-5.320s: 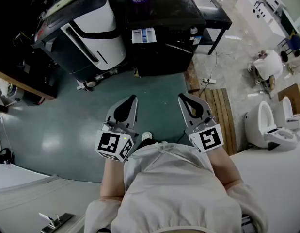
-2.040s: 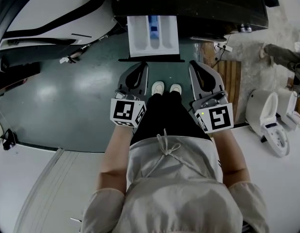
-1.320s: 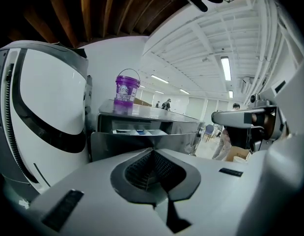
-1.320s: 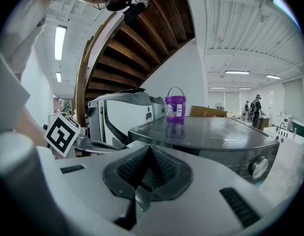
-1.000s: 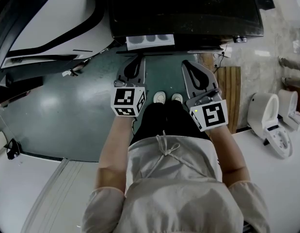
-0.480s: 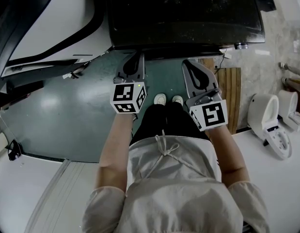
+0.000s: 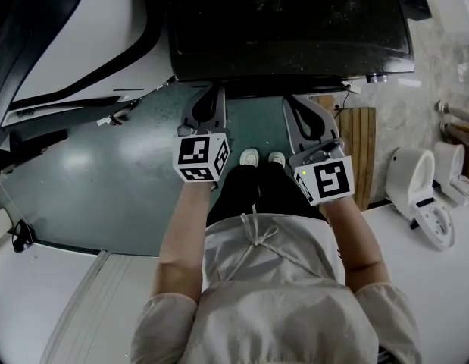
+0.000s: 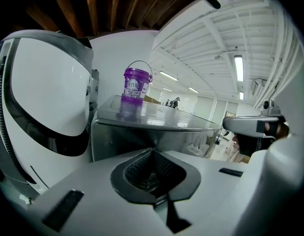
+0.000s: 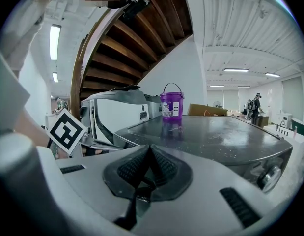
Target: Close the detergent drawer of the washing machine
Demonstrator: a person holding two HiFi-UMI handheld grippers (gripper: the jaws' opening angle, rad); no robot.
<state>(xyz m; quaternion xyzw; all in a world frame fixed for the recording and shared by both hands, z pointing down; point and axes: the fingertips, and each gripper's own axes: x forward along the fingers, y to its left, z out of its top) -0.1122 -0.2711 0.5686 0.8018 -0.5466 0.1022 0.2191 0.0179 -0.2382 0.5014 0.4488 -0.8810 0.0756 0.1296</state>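
Note:
The black-topped washing machine (image 7: 287, 21) fills the top of the head view. No detergent drawer sticks out past its front edge, and the front panel is hidden beneath the top. My left gripper (image 7: 209, 97) is shut and empty, with its tip just short of that front edge. My right gripper (image 7: 296, 106) is also shut and empty, a little to the right and slightly further back. In the left gripper view the shut jaws (image 8: 152, 151) point at the machine's upper front corner (image 8: 117, 132). The right gripper view looks over the shut jaws (image 9: 151, 149) across the machine's top (image 9: 215, 132).
A purple bucket (image 9: 172, 104) stands on the far side of the machine's top. A big white and black appliance (image 7: 75, 44) stands at the left. A wooden slatted board (image 7: 359, 139) and toilets (image 7: 427, 196) are on the right. The person's feet (image 7: 263, 158) are between the grippers.
The white drawer that stood pulled out two seconds ago has slid into the machine as the left gripper moved forward against it. Since half a second ago, both grippers have barely shifted.

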